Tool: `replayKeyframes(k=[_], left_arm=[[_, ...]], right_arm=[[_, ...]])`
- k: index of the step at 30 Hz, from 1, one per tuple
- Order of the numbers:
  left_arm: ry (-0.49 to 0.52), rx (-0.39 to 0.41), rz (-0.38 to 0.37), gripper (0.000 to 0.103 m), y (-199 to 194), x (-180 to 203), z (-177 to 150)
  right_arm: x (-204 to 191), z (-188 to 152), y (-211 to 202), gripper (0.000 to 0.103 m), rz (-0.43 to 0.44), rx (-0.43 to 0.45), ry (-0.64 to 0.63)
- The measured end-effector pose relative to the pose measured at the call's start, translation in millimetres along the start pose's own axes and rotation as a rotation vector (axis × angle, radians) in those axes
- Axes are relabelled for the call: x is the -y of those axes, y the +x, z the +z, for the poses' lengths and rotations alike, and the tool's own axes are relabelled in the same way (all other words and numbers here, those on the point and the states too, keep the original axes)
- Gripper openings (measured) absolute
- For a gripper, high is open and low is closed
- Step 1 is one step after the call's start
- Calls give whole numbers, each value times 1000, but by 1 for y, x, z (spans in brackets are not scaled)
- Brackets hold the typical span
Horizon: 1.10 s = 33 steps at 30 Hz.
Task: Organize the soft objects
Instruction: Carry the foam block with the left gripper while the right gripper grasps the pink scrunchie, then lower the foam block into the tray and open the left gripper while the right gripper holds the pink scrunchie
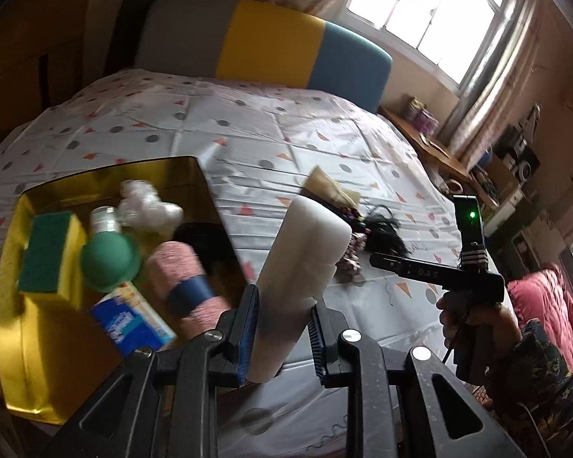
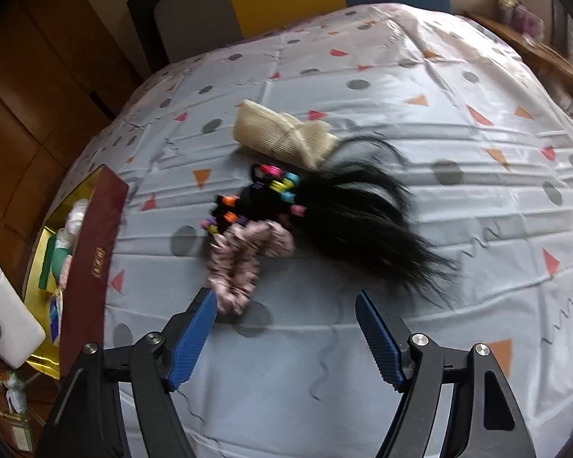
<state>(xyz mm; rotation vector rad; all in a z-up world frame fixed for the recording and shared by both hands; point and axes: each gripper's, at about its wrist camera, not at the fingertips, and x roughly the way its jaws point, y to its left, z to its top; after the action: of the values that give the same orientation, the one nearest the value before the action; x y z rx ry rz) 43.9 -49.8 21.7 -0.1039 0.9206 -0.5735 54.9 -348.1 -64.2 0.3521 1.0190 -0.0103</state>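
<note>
The left gripper point(image 1: 282, 328) has its fingers clamped on a white foam block point(image 1: 301, 252), held beside the gold box point(image 1: 30, 343) of sponges and rolls on the bed point(image 1: 248, 122). Only the right wrist view shows the right gripper point(image 2: 286, 337) gaping, empty; a pink scrunchie point(image 2: 244, 255) touches its left finger point(image 2: 195, 339), black hair point(image 2: 366, 213) just beyond.
</note>
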Motion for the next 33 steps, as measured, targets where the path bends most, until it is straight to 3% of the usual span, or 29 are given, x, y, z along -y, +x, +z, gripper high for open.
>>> replayKeyframes(k=[5,7,8,9,11,17,22,33], left_arm=[[-49,36,26,24,-19,-25,-4],[-70,49,42,24,-28,-37,-6],[-78,53,48,24,-31,-42,-7],[-92,59,62,24,-35,-50,-8],[-122,66,88,24,-43,-66,-12],[-199,74,177,24,-54,-109,-27],[-250,75,233,24,-59,-130,-42],[-165,121,334,25,-68,-110,-47]], right_arm=[[-29,13,25,76,-43,9,-12],[-39,17,39,72,-80,-1,-36],[-43,17,44,52,-96,-8,-49],[-47,17,52,22,-125,-25,-71],[-53,14,52,16,-178,-13,-125],[-74,-13,42,15,-98,-95,-287],[-72,-35,34,18,-11,-114,-323],[-66,-41,31,18,15,-77,-333]])
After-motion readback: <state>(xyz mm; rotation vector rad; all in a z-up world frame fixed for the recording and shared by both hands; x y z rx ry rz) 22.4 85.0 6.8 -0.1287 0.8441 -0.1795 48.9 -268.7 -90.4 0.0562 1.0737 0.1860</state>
